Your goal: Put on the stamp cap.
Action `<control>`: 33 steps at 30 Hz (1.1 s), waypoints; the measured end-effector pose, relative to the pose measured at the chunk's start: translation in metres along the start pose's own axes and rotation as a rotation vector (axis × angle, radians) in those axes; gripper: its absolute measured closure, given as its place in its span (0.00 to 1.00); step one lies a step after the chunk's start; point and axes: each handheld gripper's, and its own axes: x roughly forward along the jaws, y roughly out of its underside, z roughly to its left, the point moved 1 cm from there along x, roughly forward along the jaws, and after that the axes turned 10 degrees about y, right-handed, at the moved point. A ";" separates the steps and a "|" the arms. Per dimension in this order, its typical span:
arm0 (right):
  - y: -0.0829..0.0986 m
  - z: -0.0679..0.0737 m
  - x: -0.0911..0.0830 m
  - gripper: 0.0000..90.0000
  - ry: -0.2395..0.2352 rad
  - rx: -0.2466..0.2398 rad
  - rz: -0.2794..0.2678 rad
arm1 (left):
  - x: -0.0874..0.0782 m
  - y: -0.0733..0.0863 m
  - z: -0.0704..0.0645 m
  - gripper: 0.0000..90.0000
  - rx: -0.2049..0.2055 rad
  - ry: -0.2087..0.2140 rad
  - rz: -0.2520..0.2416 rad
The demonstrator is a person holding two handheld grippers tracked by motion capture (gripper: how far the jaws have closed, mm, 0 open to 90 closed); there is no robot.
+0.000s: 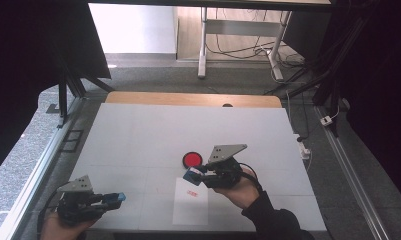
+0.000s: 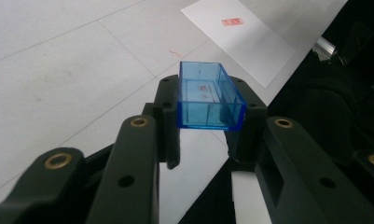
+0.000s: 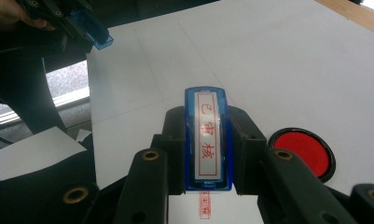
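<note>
Left gripper [image 2: 211, 135]: jaws clamp the blue cap [image 2: 209, 95].
Right gripper [image 3: 207, 154]: jaws clamp the blue stamp [image 3: 207, 140].
Ink pad [image 3: 303, 151]: just right of it.
Paper [image 1: 190, 202]: beneath it.

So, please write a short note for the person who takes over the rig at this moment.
Left tongs: shut on the blue stamp cap, held low at the table's near left corner.
Right tongs: shut on the blue stamp, above the paper sheet.
Red ink pad lies open just beyond the sheet.
Done: cap off; one red stamp mark on the sheet.
Left, probably: put the cap back on the stamp and set it down.
</note>
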 end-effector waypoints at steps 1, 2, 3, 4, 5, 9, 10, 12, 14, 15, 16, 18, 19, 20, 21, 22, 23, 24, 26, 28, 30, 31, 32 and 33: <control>0.000 0.000 0.000 0.79 0.000 -0.006 -0.001 | 0.000 -0.001 -0.001 0.76 0.010 0.002 0.004; 0.000 0.001 0.000 0.79 -0.002 -0.008 -0.001 | 0.001 -0.003 -0.003 0.76 0.021 0.001 0.007; 0.000 0.001 0.000 0.79 -0.006 -0.007 -0.003 | 0.002 -0.004 -0.004 0.76 0.032 0.002 0.011; 0.000 0.002 0.000 0.79 -0.006 -0.011 -0.002 | 0.003 -0.006 -0.005 0.76 0.041 0.004 0.016; -0.001 0.002 0.000 0.79 -0.006 -0.014 -0.001 | 0.004 -0.007 -0.005 0.76 0.051 0.008 0.021; -0.002 0.003 -0.001 0.79 -0.013 -0.008 -0.008 | 0.008 -0.012 -0.007 0.76 0.074 0.027 0.026; -0.002 0.003 -0.002 0.79 -0.015 -0.006 -0.011 | 0.009 -0.014 -0.008 0.76 0.079 0.034 0.027; -0.003 0.003 -0.002 0.79 -0.020 -0.003 -0.012 | 0.011 -0.017 -0.008 0.76 0.087 0.049 0.027; -0.004 0.003 -0.003 0.79 -0.022 -0.002 -0.013 | 0.014 -0.020 -0.008 0.76 0.096 0.063 0.028; -0.004 0.003 -0.003 0.79 -0.024 -0.001 -0.015 | 0.016 -0.022 -0.009 0.76 0.103 0.072 0.031; -0.004 0.002 -0.003 0.79 -0.025 -0.001 -0.015 | 0.018 -0.024 -0.009 0.76 0.108 0.082 0.031; -0.004 0.002 -0.003 0.79 -0.034 0.004 -0.018 | 0.022 -0.028 -0.010 0.76 0.120 0.097 0.035; -0.004 0.002 -0.003 0.79 -0.036 0.005 -0.018 | 0.024 -0.030 -0.010 0.76 0.129 0.104 0.042; -0.005 0.003 -0.004 0.79 -0.038 0.004 -0.020 | 0.027 -0.031 -0.010 0.76 0.137 0.109 0.046; -0.005 0.003 -0.004 0.79 -0.042 0.004 -0.021 | 0.029 -0.033 -0.010 0.76 0.145 0.116 0.052; -0.005 0.003 -0.004 0.79 -0.044 0.003 -0.023 | 0.031 -0.035 -0.011 0.76 0.156 0.121 0.058; -0.005 0.003 -0.004 0.79 -0.045 0.003 -0.023 | 0.034 -0.037 -0.012 0.76 0.165 0.126 0.061; -0.006 0.004 -0.005 0.79 -0.046 0.001 -0.022 | 0.036 -0.039 -0.012 0.76 0.175 0.135 0.065; -0.006 0.004 -0.005 0.79 -0.049 -0.001 -0.024 | 0.040 -0.043 -0.013 0.76 0.192 0.146 0.073; -0.006 0.004 -0.006 0.79 -0.047 -0.001 -0.025 | 0.045 -0.047 -0.013 0.76 0.207 0.160 0.079; -0.006 0.003 -0.006 0.79 -0.052 0.003 -0.029 | 0.049 -0.052 -0.013 0.76 0.219 0.176 0.085; -0.006 0.003 -0.006 0.79 -0.051 0.003 -0.030 | 0.052 -0.054 -0.013 0.76 0.227 0.184 0.086; -0.006 0.003 -0.006 0.79 -0.052 0.002 -0.030 | 0.054 -0.056 -0.013 0.76 0.234 0.190 0.091; -0.007 0.003 -0.006 0.79 -0.053 0.001 -0.031 | 0.056 -0.058 -0.013 0.76 0.244 0.195 0.095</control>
